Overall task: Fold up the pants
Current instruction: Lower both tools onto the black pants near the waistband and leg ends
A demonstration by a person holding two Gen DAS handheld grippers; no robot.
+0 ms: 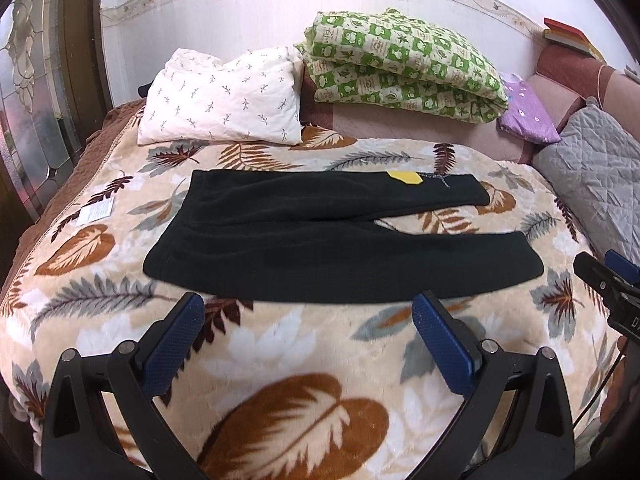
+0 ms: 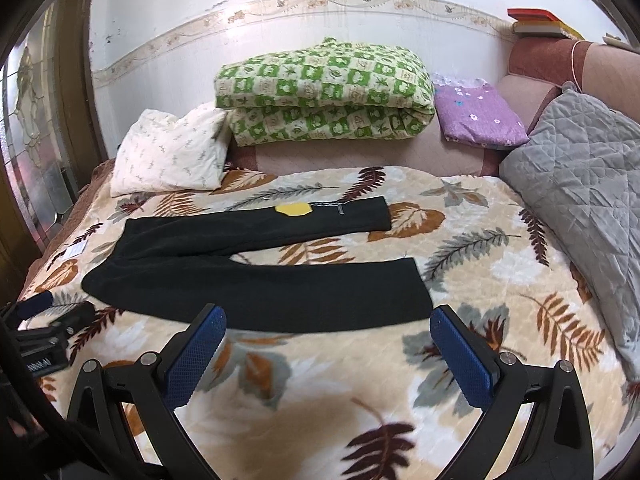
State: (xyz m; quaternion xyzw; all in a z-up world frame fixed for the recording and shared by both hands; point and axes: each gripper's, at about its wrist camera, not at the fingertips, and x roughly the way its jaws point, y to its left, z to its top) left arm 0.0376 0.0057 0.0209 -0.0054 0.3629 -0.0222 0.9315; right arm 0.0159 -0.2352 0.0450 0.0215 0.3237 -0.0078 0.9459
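Black pants (image 1: 320, 240) lie flat on the leaf-print blanket (image 1: 280, 360), legs spread in a narrow V. From the left wrist, the left gripper (image 1: 308, 320) hangs just short of the pants' near edge, fingers apart; pinching plush blanket along with cloth looks the likely slip.

From the right wrist, the right gripper (image 2: 328, 334) waits with fingers apart by the near leg's cuff; uneven lifts could skew the fold.

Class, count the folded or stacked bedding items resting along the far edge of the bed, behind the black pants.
3: a white pillow at left, a green checked quilt in the middle, a purple cloth at right.
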